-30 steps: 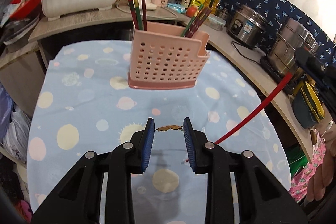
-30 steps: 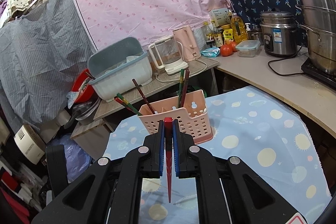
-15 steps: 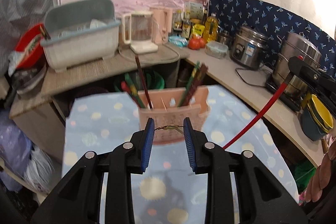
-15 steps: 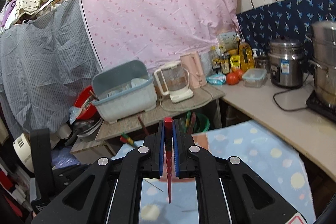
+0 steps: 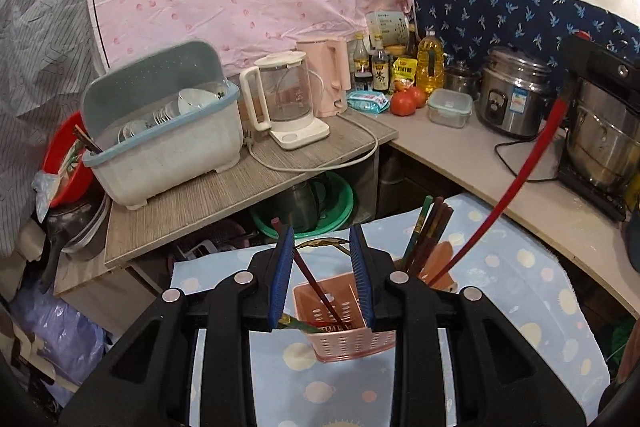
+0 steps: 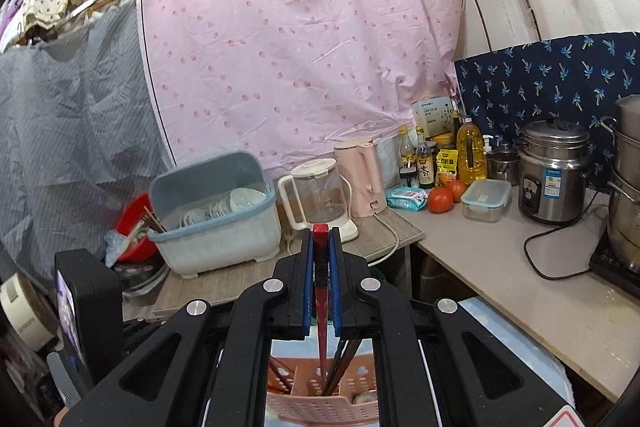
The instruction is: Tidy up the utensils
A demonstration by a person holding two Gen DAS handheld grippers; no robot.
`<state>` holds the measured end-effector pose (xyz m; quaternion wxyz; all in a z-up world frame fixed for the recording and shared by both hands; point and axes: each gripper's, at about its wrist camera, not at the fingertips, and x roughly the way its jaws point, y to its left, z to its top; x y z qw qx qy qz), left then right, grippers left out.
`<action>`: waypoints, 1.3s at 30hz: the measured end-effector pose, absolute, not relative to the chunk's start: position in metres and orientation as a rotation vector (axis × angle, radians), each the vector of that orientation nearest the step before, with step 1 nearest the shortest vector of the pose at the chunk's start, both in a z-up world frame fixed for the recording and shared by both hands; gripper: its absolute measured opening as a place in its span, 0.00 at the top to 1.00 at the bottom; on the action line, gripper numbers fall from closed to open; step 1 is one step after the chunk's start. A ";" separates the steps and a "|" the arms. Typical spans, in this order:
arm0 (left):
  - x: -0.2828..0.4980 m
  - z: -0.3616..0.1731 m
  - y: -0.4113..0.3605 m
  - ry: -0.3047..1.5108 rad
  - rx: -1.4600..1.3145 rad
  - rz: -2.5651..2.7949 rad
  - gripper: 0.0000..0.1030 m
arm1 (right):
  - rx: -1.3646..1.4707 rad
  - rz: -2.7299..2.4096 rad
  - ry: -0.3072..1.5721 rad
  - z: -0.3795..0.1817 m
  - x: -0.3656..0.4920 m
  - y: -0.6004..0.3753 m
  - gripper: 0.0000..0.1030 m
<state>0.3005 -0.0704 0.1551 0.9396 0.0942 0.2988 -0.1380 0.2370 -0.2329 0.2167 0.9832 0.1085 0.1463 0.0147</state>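
A pink perforated utensil holder (image 5: 344, 343) stands on the blue dotted tablecloth (image 5: 520, 291), low in both views, with dark chopsticks (image 5: 430, 231) leaning in it. My right gripper (image 6: 320, 231) is shut on a red chopstick (image 6: 321, 311) that hangs point down, its tip inside the holder (image 6: 320, 407). In the left wrist view that red chopstick (image 5: 516, 179) slants from the upper right down to the holder's right compartment. My left gripper (image 5: 320, 239) hovers above the holder, its blue pads (image 5: 280, 267) a little apart with a thin brown-gold piece (image 5: 320, 246) spanning the tips; what it is I cannot tell.
Behind the table a wooden shelf (image 5: 224, 195) carries a grey-blue dish rack (image 5: 160, 143), a glass kettle (image 5: 288, 99) and a pink kettle (image 5: 332, 75). The counter on the right holds bottles, tomatoes (image 5: 406, 101), a rice cooker (image 5: 512, 95) and a steel pot (image 5: 604, 139). A green basin (image 5: 336, 199) sits under the shelf.
Both grippers have risen and tilted up, so the holder has dropped low in both views. The red chopstick's tip has gone from above the tablecloth to inside the holder.
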 end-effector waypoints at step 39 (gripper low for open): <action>0.227 0.127 -0.049 0.654 0.106 -0.241 0.26 | 0.208 0.022 0.534 0.123 0.170 -0.205 0.48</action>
